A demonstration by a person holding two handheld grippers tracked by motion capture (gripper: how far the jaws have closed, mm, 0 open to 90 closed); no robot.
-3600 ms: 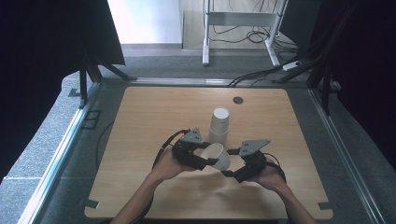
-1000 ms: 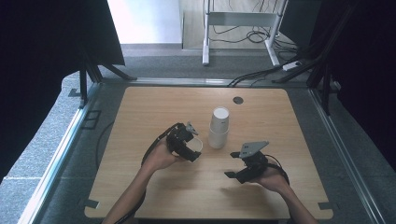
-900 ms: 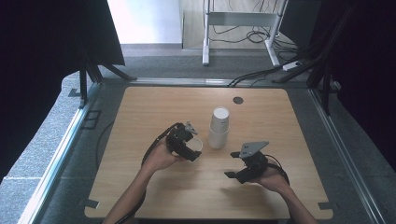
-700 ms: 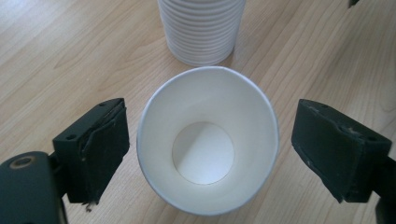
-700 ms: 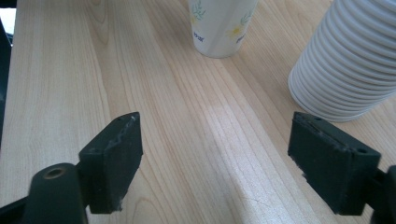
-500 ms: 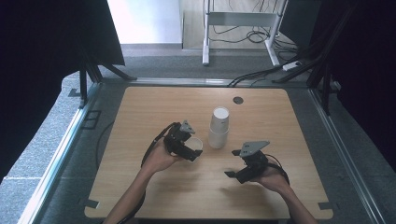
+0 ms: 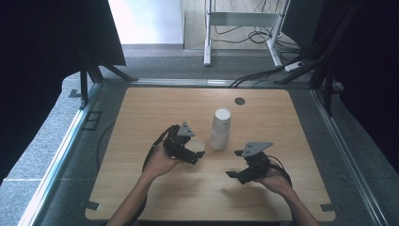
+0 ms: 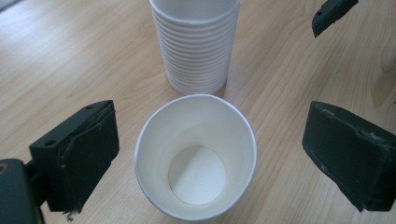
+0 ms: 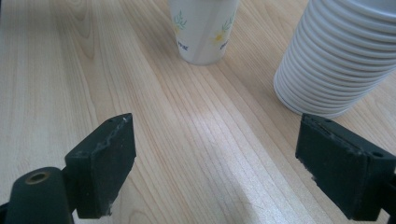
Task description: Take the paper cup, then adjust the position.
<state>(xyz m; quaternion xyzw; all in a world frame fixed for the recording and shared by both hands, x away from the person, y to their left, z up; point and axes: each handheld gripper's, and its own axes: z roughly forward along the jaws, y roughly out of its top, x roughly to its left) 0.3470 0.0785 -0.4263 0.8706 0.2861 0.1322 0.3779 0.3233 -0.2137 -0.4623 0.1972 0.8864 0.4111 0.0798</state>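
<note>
- Resting on the pale wood surface (image 7: 141, 188) are two paper items: an upside-down stack of cups (image 7: 220, 128), and a single cup (image 7: 196, 145) just beside it, toward the left hand-held gripper.
- Stack of cups: wide rims down on the surface, long axis vertical, closed bases up. In the left gripper view it stands directly behind the single cup, very close; whether the two touch cannot be told.
- Left hand-held gripper (image 8: 205, 154): jaws have just been opening and now stand spread, one on either side of the single cup, clear gaps both sides, pads not pressing. Judged a release after setting the cup down.
- Right hand-held gripper (image 9: 217, 172): jaws have also just been opening; spread, nothing between them but bare wood. It waits well apart from the cup, pointing toward the stack (image 9: 336, 60) and the cup's printed wall (image 9: 203, 28).
- Single cup (image 8: 196, 156): upright, mouth up, base flat on the surface, long axis vertical, empty; flower print on the side.
- To do this step well, judged: keep the jaws wide and draw the left hand-held gripper straight back along its own line, level, so that neither pad clips the rim. A light paper cup tips easily, and the stack is near enough to be knocked.
</note>
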